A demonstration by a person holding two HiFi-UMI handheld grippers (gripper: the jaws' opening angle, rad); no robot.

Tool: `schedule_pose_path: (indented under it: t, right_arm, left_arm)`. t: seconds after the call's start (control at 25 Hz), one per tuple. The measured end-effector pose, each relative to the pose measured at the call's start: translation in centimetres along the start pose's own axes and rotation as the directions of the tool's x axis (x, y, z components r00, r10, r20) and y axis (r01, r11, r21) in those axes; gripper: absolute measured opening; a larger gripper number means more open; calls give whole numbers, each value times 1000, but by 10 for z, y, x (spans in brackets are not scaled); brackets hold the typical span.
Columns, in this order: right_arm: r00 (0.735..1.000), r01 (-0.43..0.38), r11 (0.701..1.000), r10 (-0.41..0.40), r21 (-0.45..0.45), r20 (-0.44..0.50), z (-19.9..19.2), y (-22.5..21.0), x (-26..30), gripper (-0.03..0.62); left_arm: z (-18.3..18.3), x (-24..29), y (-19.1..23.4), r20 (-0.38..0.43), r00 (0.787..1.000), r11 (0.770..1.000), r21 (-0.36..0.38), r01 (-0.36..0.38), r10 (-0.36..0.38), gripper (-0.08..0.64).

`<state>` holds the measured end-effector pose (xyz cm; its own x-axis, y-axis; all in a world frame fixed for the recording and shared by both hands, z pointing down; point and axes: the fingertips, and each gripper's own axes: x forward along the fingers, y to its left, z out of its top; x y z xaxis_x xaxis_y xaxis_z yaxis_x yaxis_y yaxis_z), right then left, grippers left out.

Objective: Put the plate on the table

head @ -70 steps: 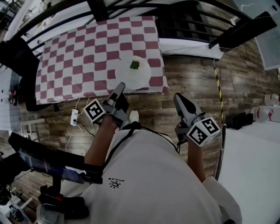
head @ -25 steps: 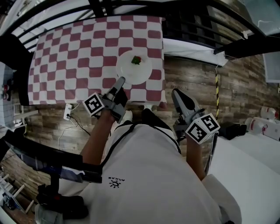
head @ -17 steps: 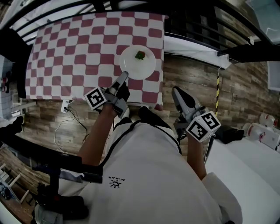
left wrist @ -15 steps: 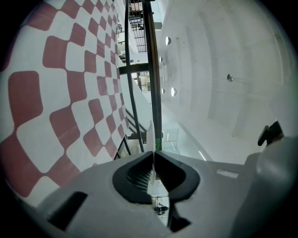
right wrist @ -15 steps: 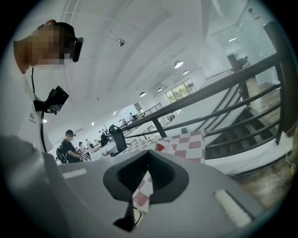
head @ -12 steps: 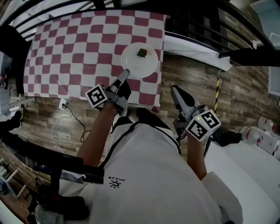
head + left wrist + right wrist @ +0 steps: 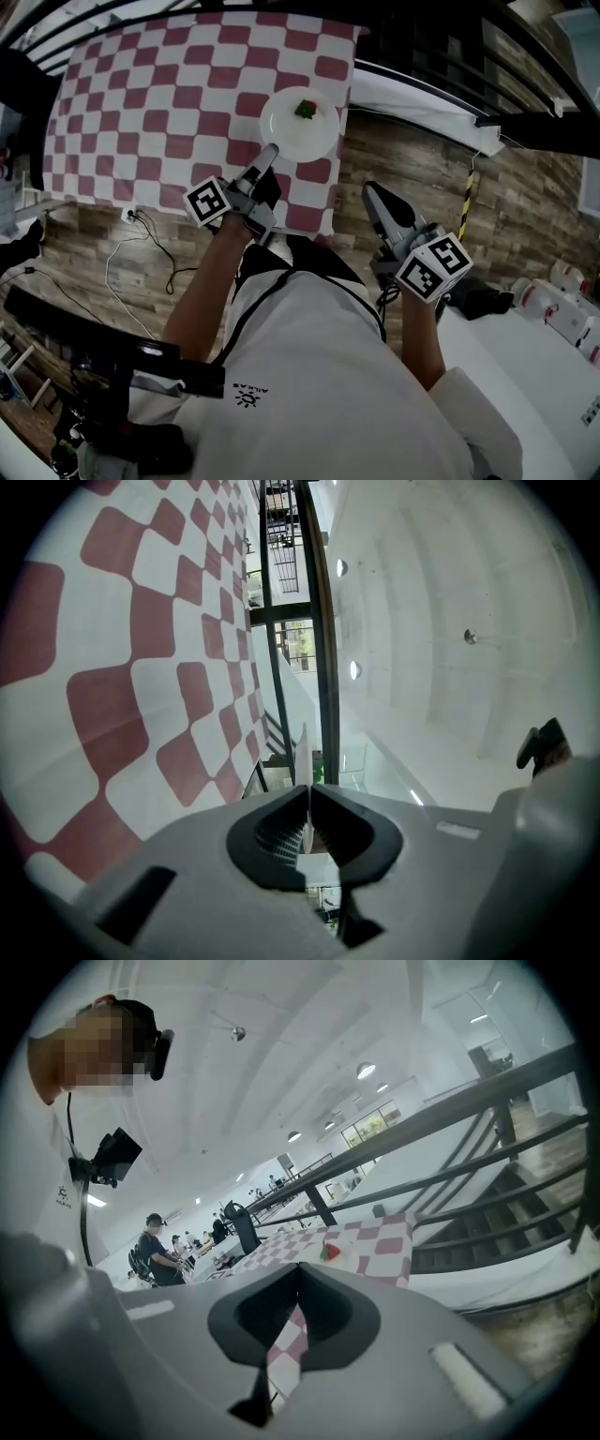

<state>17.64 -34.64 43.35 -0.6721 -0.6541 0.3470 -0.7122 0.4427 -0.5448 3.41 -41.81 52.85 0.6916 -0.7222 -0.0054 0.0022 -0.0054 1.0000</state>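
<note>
Left jaws: your left gripper (image 7: 308,794) is clamped on the near rim of the round white plate (image 7: 295,138).
Right jaws: your right gripper (image 7: 298,1274) is closed on nothing.
Plate place: over the near right corner of the red-and-white checked table (image 7: 141,103). You cannot tell whether it touches the cloth.
Handling: probably stiff, smooth and breakable. A one-rim hold levers, so hold it level.
Facing: round, no long axis, face up, with a small red-and-green morsel (image 7: 305,110) on it.

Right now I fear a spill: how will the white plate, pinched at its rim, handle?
Probably stiff: the plate shows no bend though the left gripper pinches only its rim. Held at one edge, it may tip or slip. The food piece could slide if tilted.
</note>
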Motion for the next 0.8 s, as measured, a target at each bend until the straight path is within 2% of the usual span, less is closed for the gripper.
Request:
schedule_pose_path:
  t: [0.8]
  right_arm:
    - [996,14,999,-9,50,-90,-21,-70,24,9]
  left_arm:
    - [16,50,97,47,997,997,-32,-66,67,20]
